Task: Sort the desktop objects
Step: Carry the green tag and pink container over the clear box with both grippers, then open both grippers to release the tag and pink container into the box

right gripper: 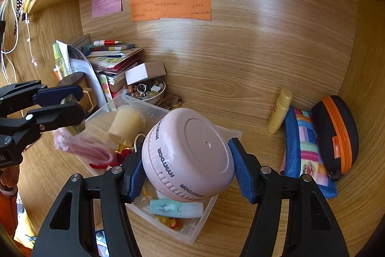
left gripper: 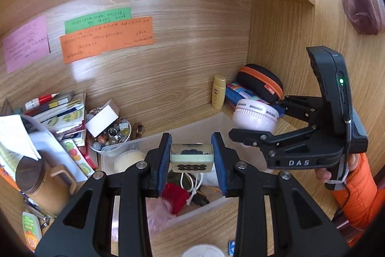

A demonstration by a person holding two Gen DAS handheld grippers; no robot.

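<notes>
My left gripper is shut on a small cream mahjong tile with dark circles on its face, held above a clear plastic bin. In the right wrist view the left gripper shows at the left edge with the tile between its pads. My right gripper is shut on a round pink device with dark lettering around its rim, tilted above the bin. From the left wrist view the pink device hangs at the right in the right gripper, over the bin's far corner.
The bin holds a cream jar, red and pink fabric, a white cord and a pale tube. A pile of books, a bowl of beads and a wooden mug stand left. A yellow bottle, patchwork pouch and black-orange case lie right.
</notes>
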